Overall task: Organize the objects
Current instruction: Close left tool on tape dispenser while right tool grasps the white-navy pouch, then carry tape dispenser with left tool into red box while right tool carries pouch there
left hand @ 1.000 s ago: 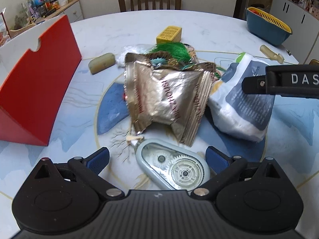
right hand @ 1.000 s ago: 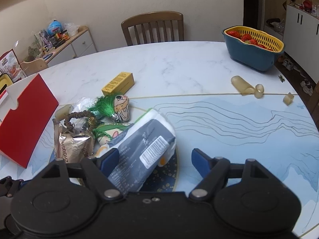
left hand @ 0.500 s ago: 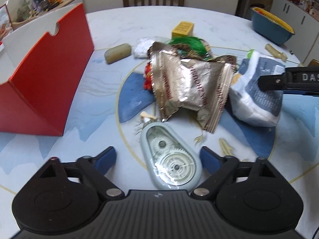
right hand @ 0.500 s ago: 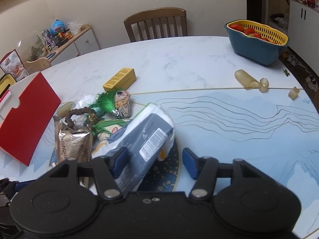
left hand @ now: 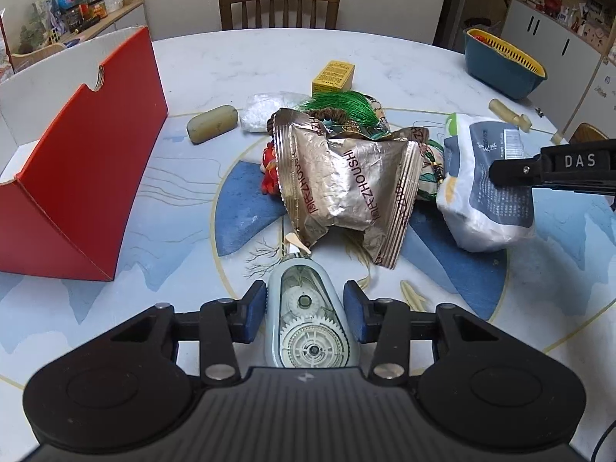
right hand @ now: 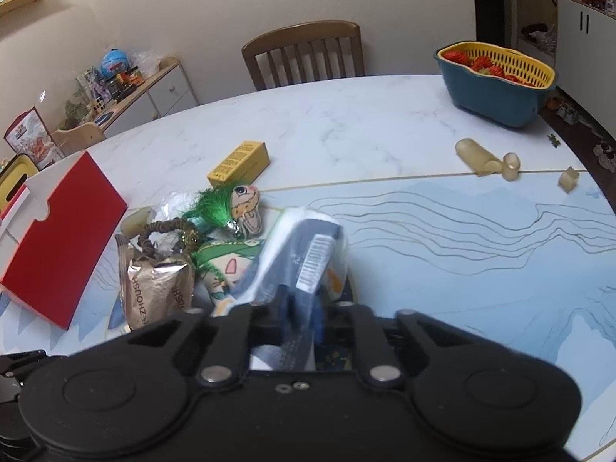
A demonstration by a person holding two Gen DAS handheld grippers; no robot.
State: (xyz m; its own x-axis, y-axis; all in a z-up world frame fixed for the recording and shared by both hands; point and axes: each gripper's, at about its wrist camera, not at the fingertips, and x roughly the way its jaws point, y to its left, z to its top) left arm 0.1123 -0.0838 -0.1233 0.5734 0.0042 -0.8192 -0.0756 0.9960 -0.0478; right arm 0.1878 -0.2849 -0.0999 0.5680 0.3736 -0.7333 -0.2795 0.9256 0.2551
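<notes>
A pale grey correction tape dispenser [left hand: 304, 288] with visible gears lies on the table between the blue pads of my left gripper [left hand: 305, 315]. The jaws are closing and both pads touch its sides. My right gripper [right hand: 300, 308] is shut on the near end of a white and grey-blue soft packet [right hand: 304, 246], pinching its wrapper. In the left wrist view, that packet [left hand: 485, 200] sits at the right with the right gripper's black finger [left hand: 516, 169] across it. A crumpled foil snack bag [left hand: 346, 184] lies in the middle of the pile.
An open red cardboard box [left hand: 77, 177] stands at the left. Behind the foil bag are a green-haired toy [right hand: 238, 208], a yellow box [left hand: 333, 77] and a beige bar [left hand: 211, 123]. A blue basket [right hand: 492, 92] with a yellow strainer stands far right, near beige pieces [right hand: 477, 154]. A chair [left hand: 279, 4] stands behind.
Both pairs of jaws have come together. The left pads went from wide apart to touching the tape dispenser. The right pads closed from either side of the packet to pinching its wrapper.
</notes>
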